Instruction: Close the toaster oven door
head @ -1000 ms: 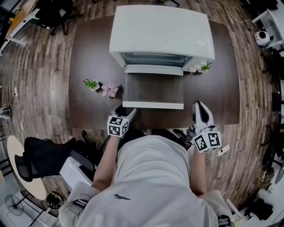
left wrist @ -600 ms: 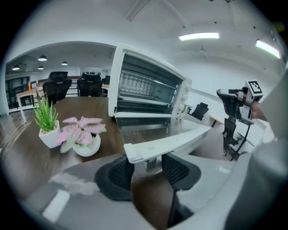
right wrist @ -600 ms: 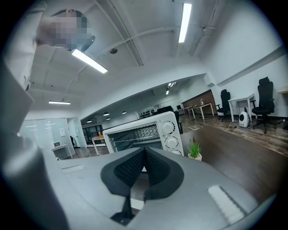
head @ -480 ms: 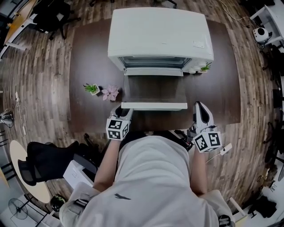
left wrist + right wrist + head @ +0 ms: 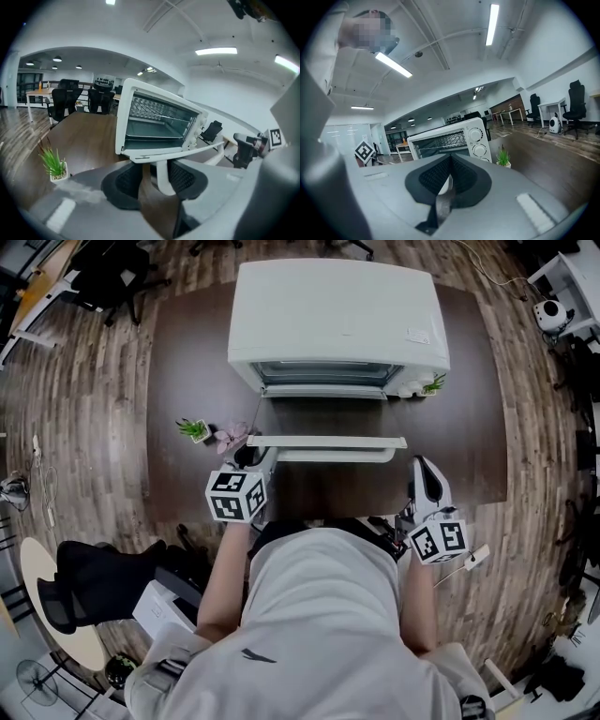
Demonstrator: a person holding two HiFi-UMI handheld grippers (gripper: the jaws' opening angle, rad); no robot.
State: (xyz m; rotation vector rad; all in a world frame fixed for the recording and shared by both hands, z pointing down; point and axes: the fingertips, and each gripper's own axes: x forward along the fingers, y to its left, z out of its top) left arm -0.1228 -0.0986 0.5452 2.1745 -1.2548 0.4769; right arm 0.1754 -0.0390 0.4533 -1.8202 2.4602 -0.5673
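Observation:
The white toaster oven [image 5: 337,310] stands at the back of the dark table, its cavity open. Its door [image 5: 326,448] hangs partly raised, its white handle [image 5: 161,176] toward me. My left gripper [image 5: 251,457] is at the handle's left end, under the door's edge. In the left gripper view the handle's post sits between the jaws of the left gripper [image 5: 157,185], which have just been closing. The post lies against the right pad [image 5: 187,180]; a strip of table shows beside the left pad. My right gripper [image 5: 424,474] is shut and empty at the table's front right.
A small potted plant [image 5: 194,426] and a pink flower [image 5: 230,434] sit left of the door, close to my left gripper. Another small plant [image 5: 434,383] stands by the oven's right front corner. Office chairs and desks ring the table.
The door has swung up from lying flat to partly raised. My left gripper rose with its handle and moved toward the oven. The right gripper stayed put.

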